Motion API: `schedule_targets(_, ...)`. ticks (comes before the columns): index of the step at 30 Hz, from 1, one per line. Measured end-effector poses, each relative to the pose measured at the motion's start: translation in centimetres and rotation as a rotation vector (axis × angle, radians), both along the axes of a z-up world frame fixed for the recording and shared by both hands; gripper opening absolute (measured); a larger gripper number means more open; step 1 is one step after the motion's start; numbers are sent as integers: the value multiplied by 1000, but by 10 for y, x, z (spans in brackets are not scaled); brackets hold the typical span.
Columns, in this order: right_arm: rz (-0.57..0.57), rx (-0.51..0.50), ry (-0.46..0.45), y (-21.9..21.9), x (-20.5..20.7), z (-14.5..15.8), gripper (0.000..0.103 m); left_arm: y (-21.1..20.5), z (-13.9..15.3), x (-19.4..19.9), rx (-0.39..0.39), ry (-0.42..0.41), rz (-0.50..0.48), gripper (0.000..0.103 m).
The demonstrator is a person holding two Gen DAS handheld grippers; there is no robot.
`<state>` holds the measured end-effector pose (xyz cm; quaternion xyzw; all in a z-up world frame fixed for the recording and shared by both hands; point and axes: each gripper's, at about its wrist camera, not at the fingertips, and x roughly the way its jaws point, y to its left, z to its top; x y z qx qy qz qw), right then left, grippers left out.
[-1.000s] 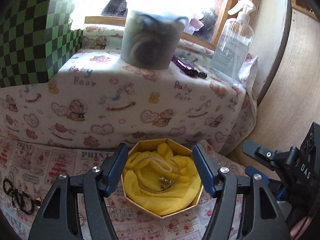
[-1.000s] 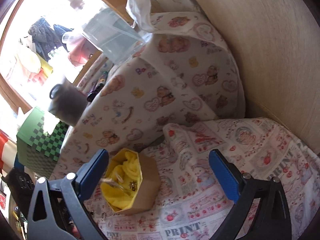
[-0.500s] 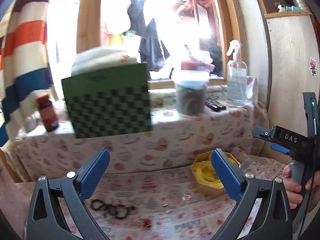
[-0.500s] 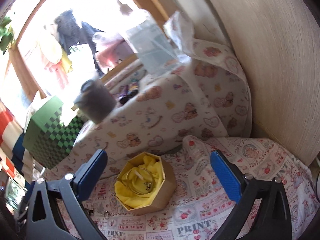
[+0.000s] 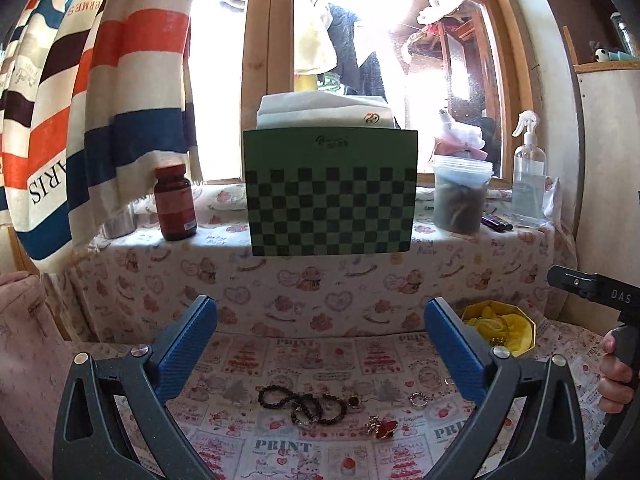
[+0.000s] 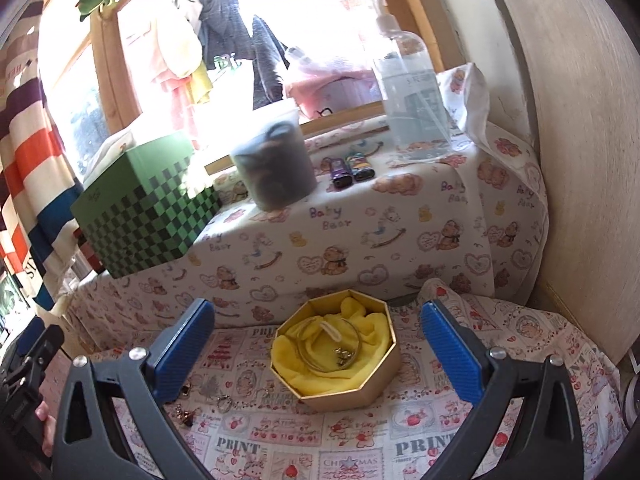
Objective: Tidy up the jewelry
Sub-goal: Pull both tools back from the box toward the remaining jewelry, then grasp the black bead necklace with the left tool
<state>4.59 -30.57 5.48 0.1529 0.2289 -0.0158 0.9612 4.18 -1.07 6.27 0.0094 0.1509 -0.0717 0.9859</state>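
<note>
Left wrist view. We see the left gripper with its blue fingers spread wide and nothing between them. It hangs above the printed cloth. On the cloth ahead of it lie the black bead bracelets, tangled together; just right of them a red charm and a small ring. The yellow-lined box sits at the far right, well apart from the bracelets, partly hidden by the right finger. On the ledge behind stand a green checkered box, a brown jar, a lidded tub and a spray bottle. The other tool's handle, held by a hand, shows at the right edge.

Right wrist view. We see the right gripper likewise spread wide, holding nothing, with the box on the cloth between and beyond its fingers. Inside, on the yellow lining, rest a thin bangle and a few small metal pieces (too small to identify). The ring and charm lie by the left finger.
</note>
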Motion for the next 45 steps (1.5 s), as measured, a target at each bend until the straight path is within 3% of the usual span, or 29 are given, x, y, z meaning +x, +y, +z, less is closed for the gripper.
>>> schedule_targets(7, 6, -27, 10, 12, 1, -7, 103, 11, -25, 20, 1, 108, 19, 102)
schedule_targets(11, 15, -65, 37, 21, 7, -15, 103, 23, -32, 28, -50, 159, 33, 102)
schedule_targets(16, 12, -89, 47, 26, 9, -19, 103, 32, -43, 40, -56, 204, 60, 102)
schedule_targets(25, -10, -121, 69, 29, 13, -26, 103, 27, -83, 75, -29, 399, 35, 102)
schedule_targets(28, -5, -142, 75, 32, 14, -28, 103, 17, -98, 84, 36, 460, 40, 102)
schedule_targets(33, 3, -169, 79, 37, 14, -30, 103, 21, -111, 93, -39, 553, 9, 102)
schedule_targets(37, 2, -205, 91, 41, 15, -33, 103, 26, -120, 101, -63, 611, 24, 87)
schedule_targets(41, -7, -217, 110, 41, 18, -36, 103, 22, -121, 99, -2, 608, 78, 69)
schedule_targets(43, -12, -211, 122, 40, 20, -37, 103, 21, -120, 98, -5, 597, 64, 43)
schedule_targets(45, -14, -206, 132, 39, 22, -39, 103, 18, -119, 96, -6, 591, 49, 29)
